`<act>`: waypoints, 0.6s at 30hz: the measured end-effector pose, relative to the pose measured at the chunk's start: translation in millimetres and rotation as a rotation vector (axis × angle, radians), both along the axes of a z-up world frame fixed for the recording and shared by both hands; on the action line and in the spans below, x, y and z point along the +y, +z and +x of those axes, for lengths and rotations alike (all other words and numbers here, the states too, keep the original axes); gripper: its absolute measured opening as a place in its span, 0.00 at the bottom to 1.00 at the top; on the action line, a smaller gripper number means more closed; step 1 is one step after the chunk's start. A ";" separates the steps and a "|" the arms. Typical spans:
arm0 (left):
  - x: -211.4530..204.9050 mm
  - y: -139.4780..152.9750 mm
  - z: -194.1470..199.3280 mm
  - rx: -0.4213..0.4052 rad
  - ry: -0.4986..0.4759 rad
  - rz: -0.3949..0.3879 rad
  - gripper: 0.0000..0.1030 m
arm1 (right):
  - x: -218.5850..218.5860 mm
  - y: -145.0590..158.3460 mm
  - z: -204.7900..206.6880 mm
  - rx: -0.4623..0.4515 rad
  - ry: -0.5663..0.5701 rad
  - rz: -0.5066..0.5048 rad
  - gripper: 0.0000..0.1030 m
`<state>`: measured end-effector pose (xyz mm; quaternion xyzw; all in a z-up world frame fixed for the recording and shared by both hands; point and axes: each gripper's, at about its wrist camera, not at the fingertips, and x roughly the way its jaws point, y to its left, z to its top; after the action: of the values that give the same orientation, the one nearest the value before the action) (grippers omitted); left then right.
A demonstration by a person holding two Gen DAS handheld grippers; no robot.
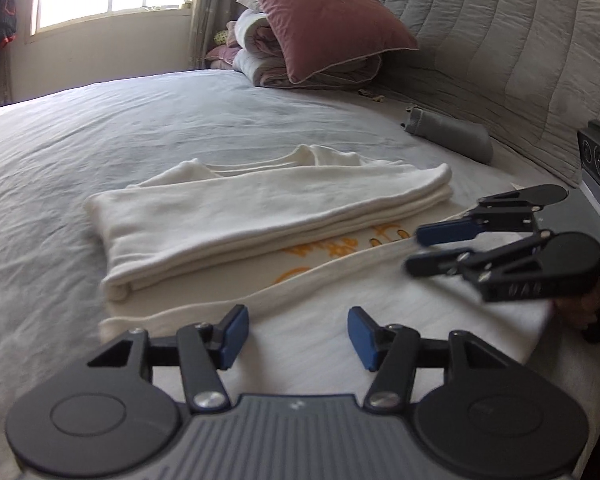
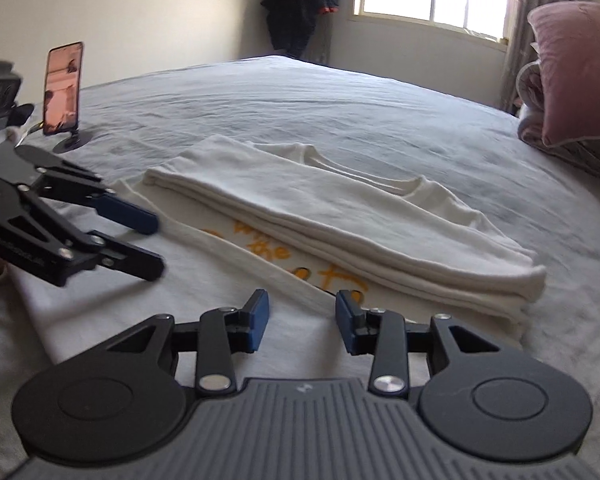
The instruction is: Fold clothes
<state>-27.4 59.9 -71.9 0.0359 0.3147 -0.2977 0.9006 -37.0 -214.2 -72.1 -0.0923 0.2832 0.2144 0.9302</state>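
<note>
Bedsheet (image 2: 340, 100), pale grey and rumpled, ran under everything. Far to the left on it a phone (image 2: 63, 88) stood upright on a small round stand, its screen lit, angled toward the work, perhaps to record it. Next came the left gripper (image 1: 298, 334), hanging low over the near edge of the white T-shirt (image 1: 260, 216), its blue pads spread apart and nothing between them. The shirt lay flat in the middle of the bed: its far part was doubled over into a thick stacked band, the neckline showing beyond it, and orange lettering peeked from a strip between that band and the near flap. Folded partway, I judged, with the near flap lying toward both tools as though it were the part to take up. The right gripper (image 2: 300, 320) hovered beside its partner over the same flap, likewise parted and empty. Further right, a grey rolled bundle (image 1: 448, 136) lay against the quilted headboard (image 1: 500, 40), and a mauve pillow (image 1: 324, 20) topped a pile of folded bedding. No basket or box showed anywhere; nothing was held in anything.
</note>
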 end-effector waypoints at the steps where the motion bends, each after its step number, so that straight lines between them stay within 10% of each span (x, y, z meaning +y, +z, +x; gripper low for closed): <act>1: 5.1 -0.1 -0.5 0.000 0.006 -0.003 0.55 | -4.9 -0.4 -0.6 0.002 -0.009 0.005 0.38; 12: 44.9 0.7 -20.3 -0.016 0.029 -0.011 0.57 | -55.5 0.3 -31.6 -0.016 -0.071 0.022 0.38; 18: 58.7 20.6 -13.4 0.108 0.111 -0.125 0.64 | -57.0 9.0 -34.6 -0.014 -0.140 0.007 0.42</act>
<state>-40.8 118.6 -51.3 -0.0541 0.3451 -0.2681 0.8978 -71.6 -271.3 -63.1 -0.0705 0.2817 0.1491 0.9452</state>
